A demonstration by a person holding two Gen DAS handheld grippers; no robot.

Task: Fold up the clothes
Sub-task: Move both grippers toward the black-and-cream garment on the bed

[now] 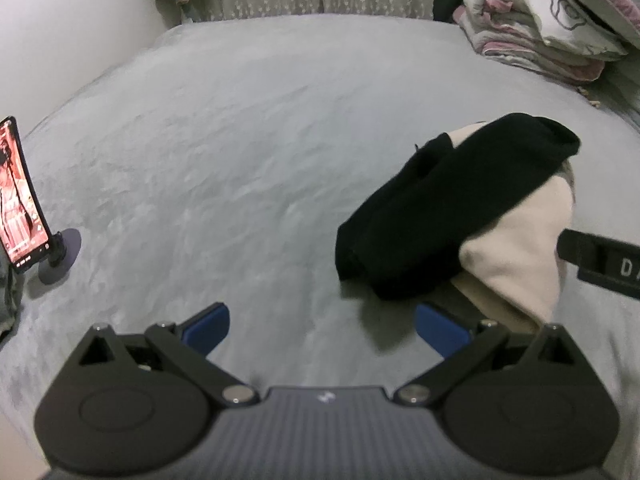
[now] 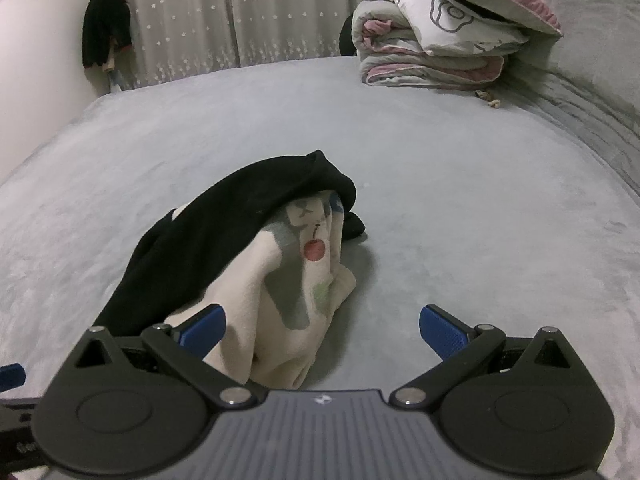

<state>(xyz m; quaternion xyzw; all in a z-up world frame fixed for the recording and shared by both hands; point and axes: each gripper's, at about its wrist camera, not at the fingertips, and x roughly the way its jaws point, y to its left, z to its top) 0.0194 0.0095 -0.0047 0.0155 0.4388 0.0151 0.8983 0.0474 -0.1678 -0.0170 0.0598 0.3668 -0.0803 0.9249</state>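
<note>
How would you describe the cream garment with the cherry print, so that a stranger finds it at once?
On the grey bed, look near the front edge, far from the folded quilts at the back. There lies a small heap of two clothes; the cream garment is the lower one. Unlike the plain black garment draped over it, it carries a red cherry and grey shapes.

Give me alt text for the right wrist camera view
A crumpled pile, a black garment draped over a cream printed garment, lies on a grey bed before the open right tongs. Folded quilts sit behind.
</note>
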